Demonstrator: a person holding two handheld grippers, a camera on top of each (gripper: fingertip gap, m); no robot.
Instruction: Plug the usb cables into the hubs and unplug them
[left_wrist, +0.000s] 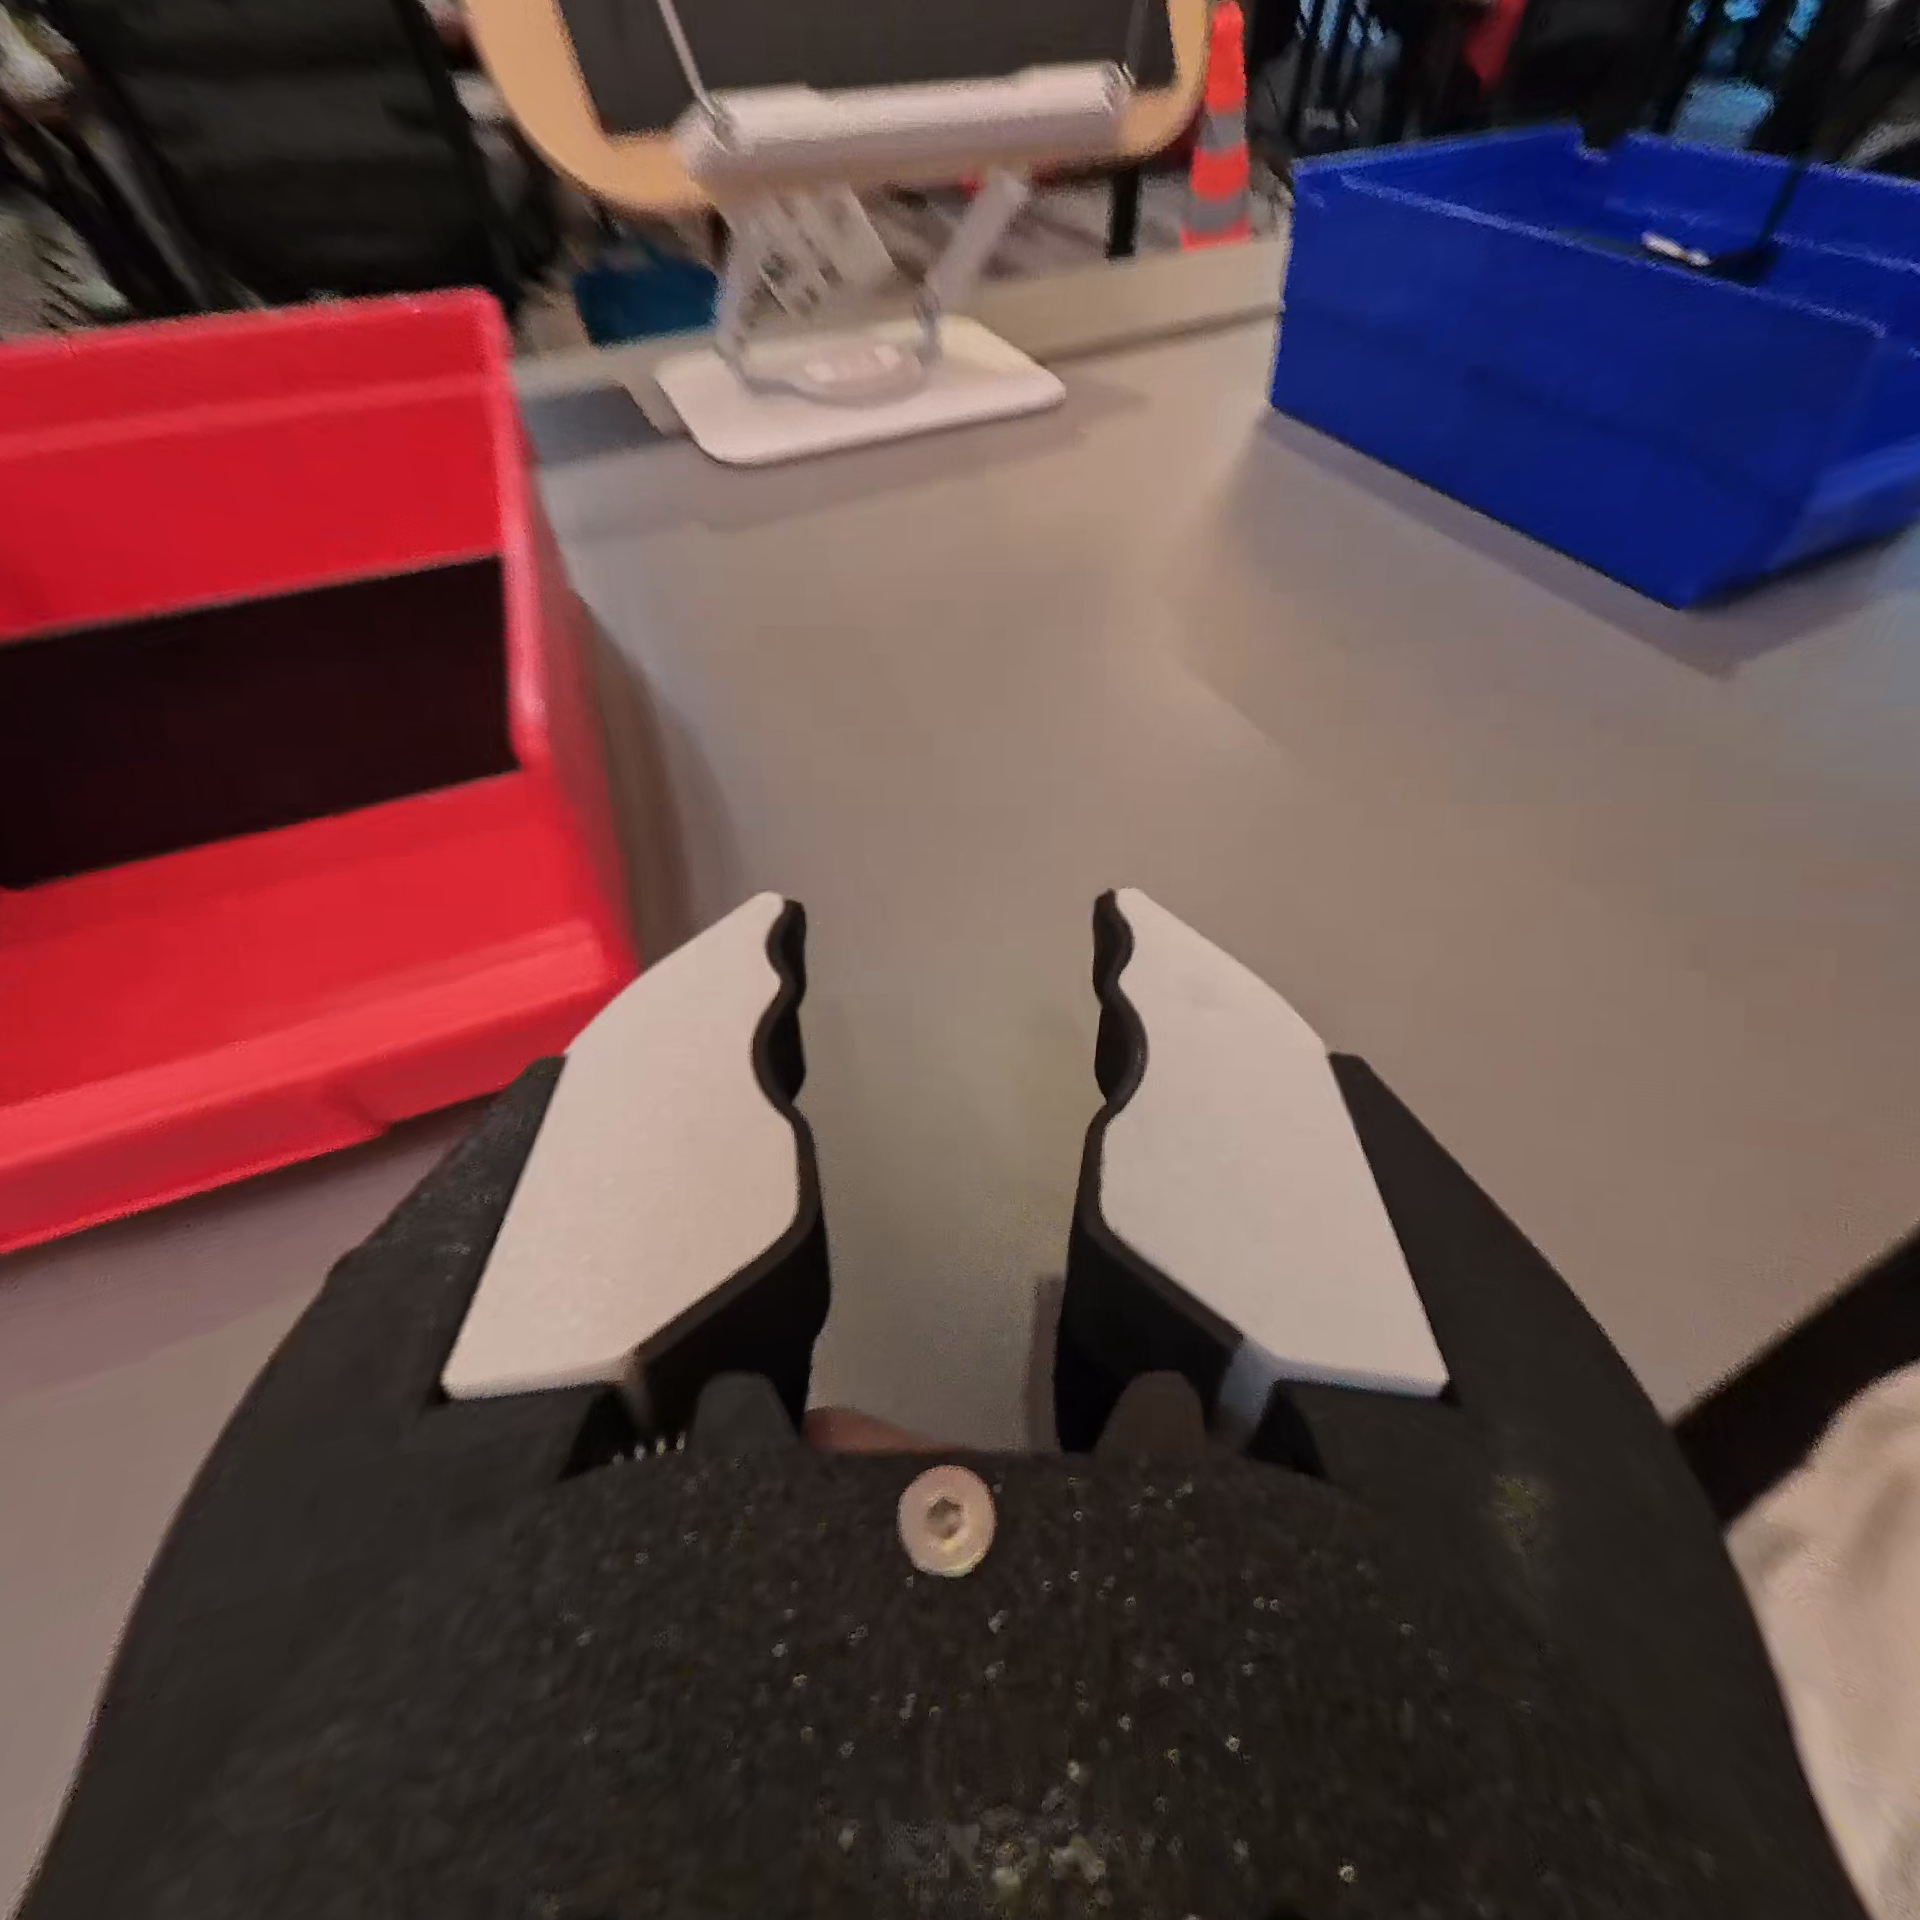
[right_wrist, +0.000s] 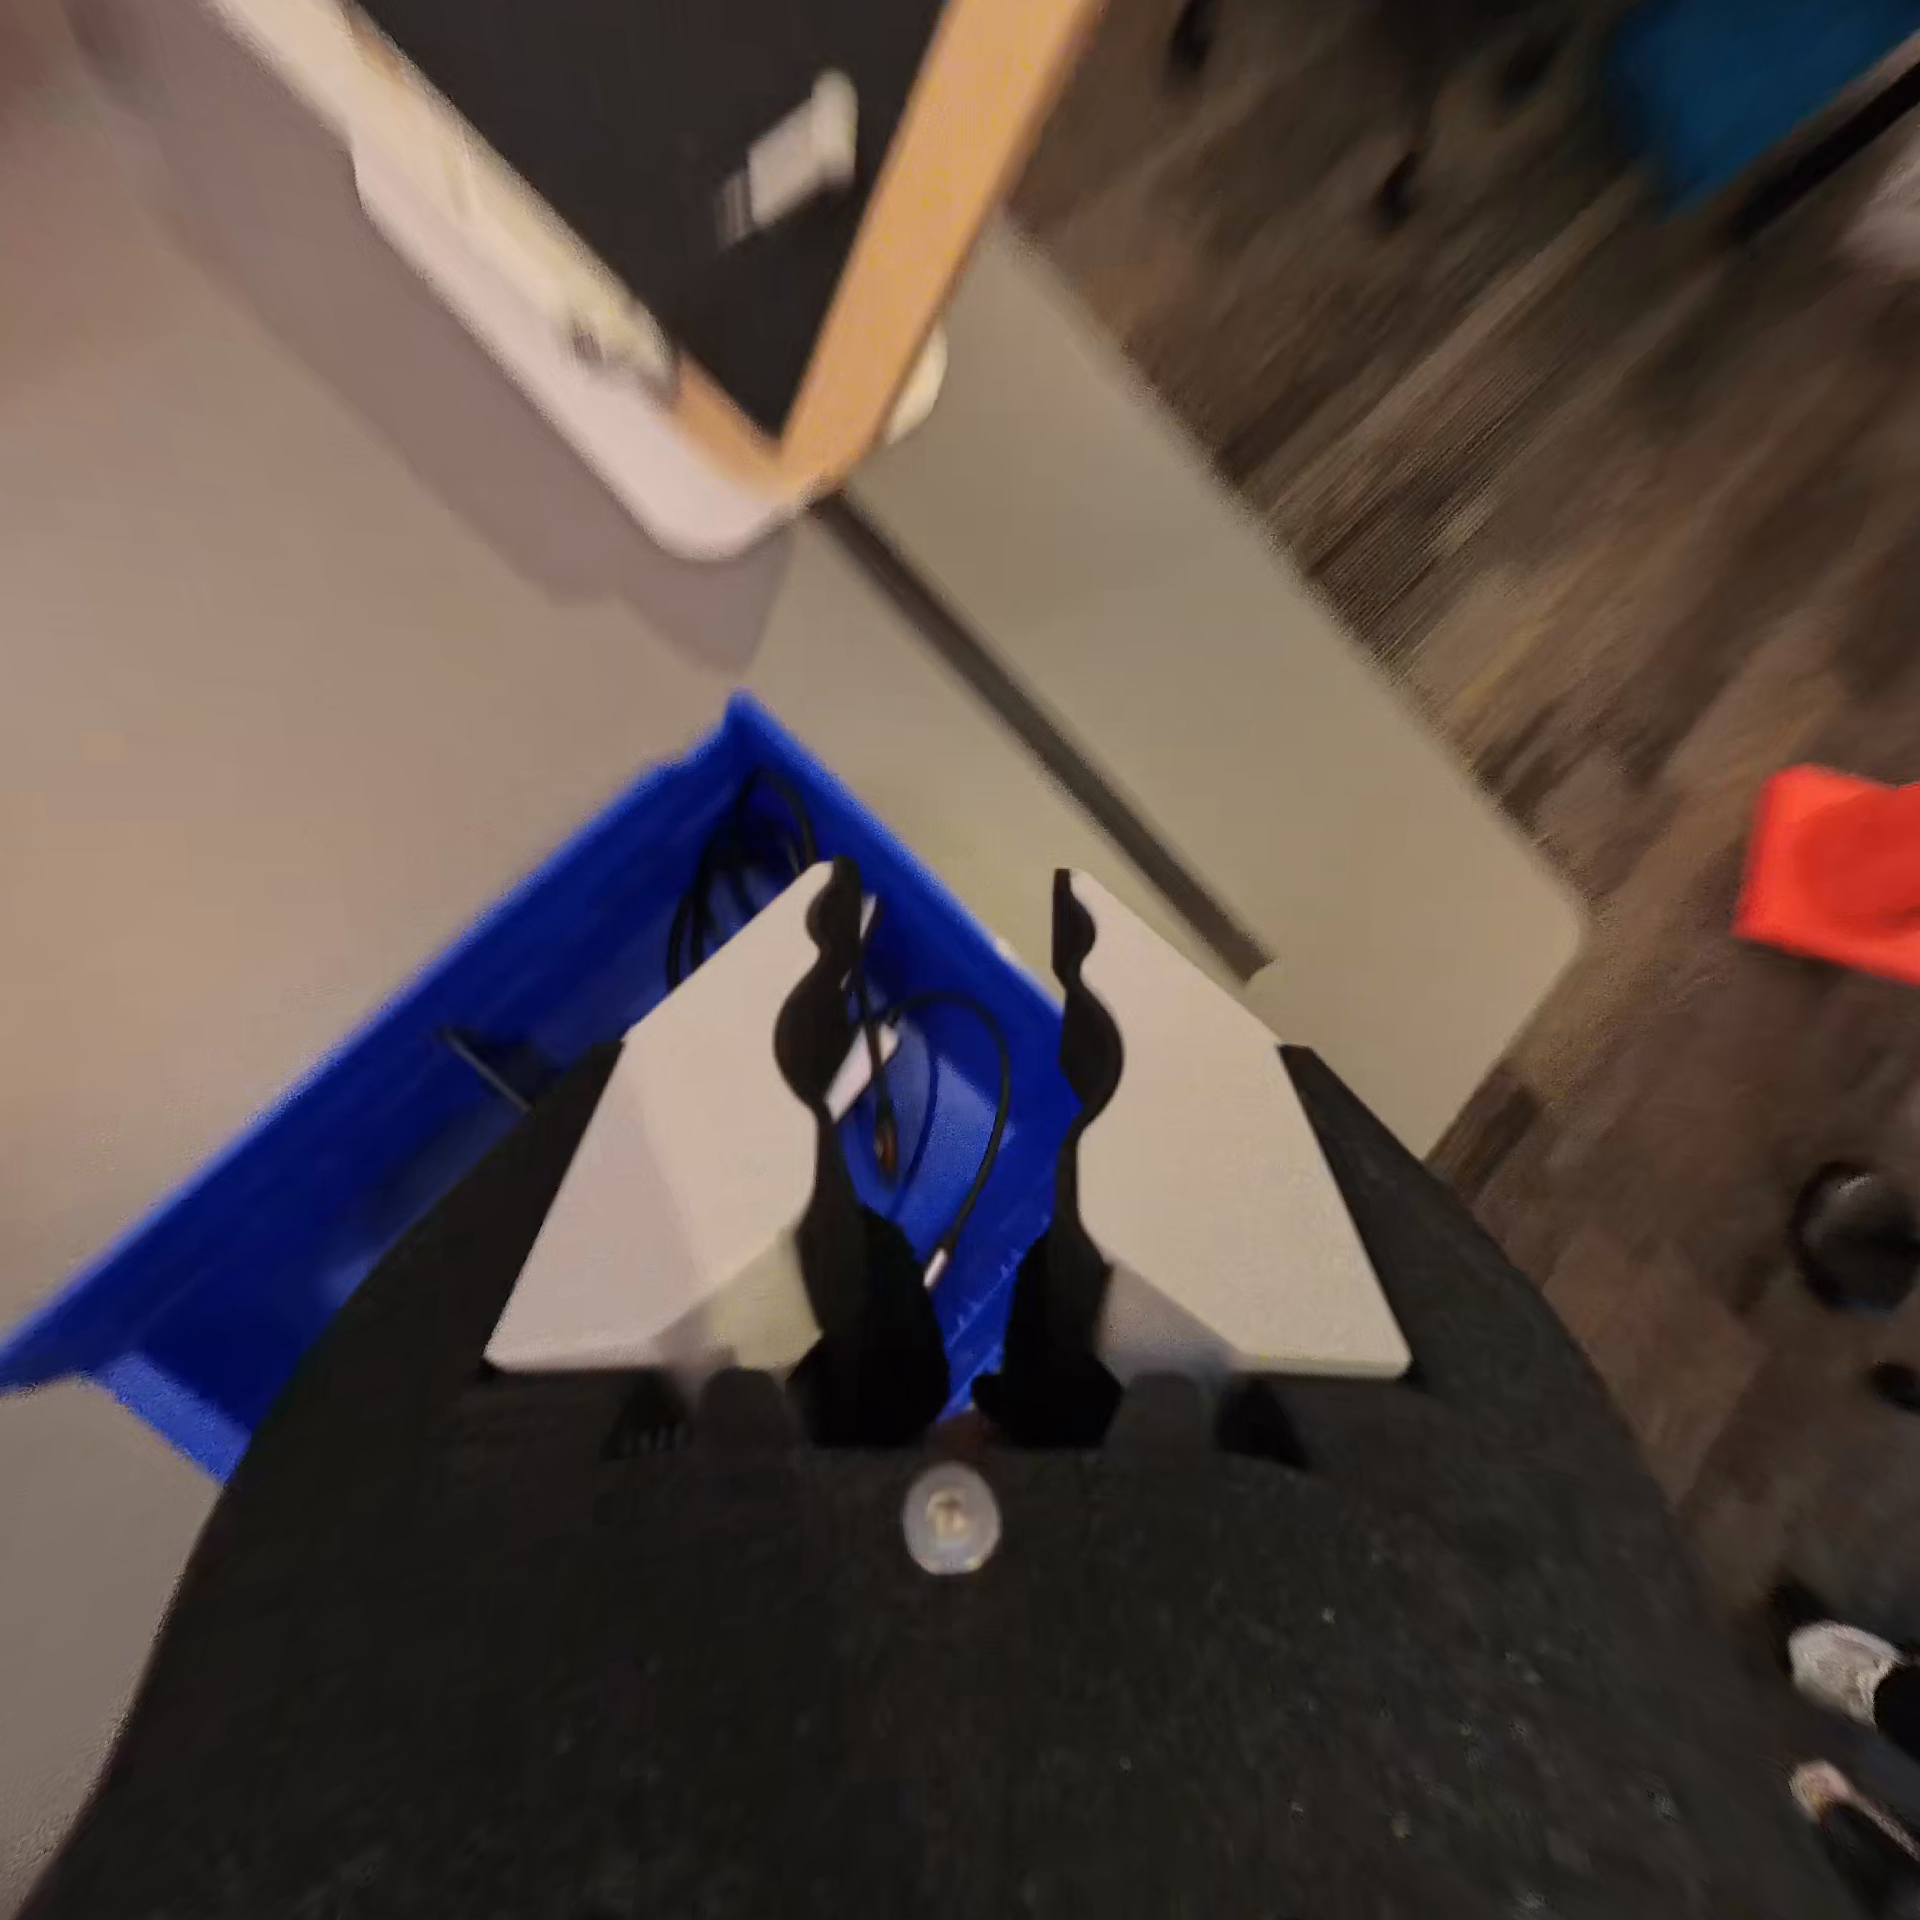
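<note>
My left gripper (left_wrist: 948, 909) is open and empty, low over the grey table (left_wrist: 1039, 727). A red bin (left_wrist: 260, 987) with a dark slot stands just left of it. A blue bin (left_wrist: 1558, 416) stands at the far right, and a black cable (left_wrist: 1782, 177) rises from it. My right gripper (right_wrist: 951, 883) is open and hovers above the blue bin (right_wrist: 416, 1091). Black cables (right_wrist: 1000, 1070) with white plugs (right_wrist: 852, 1081) lie in the bin, seen between and beside the fingers. I cannot tell whether a cable touches the left finger. The right wrist view is blurred.
A white stand (left_wrist: 862, 405) holding a wood-framed dark panel (right_wrist: 894, 260) stands at the table's back. An orange cone (left_wrist: 1221, 156) is behind it. The table edge and wooden floor (right_wrist: 1558, 468) lie right of the blue bin, with an orange item (right_wrist: 1839, 873) and shoes (right_wrist: 1839, 1673). The grippers' ends are close to 55 centimetres from one another.
</note>
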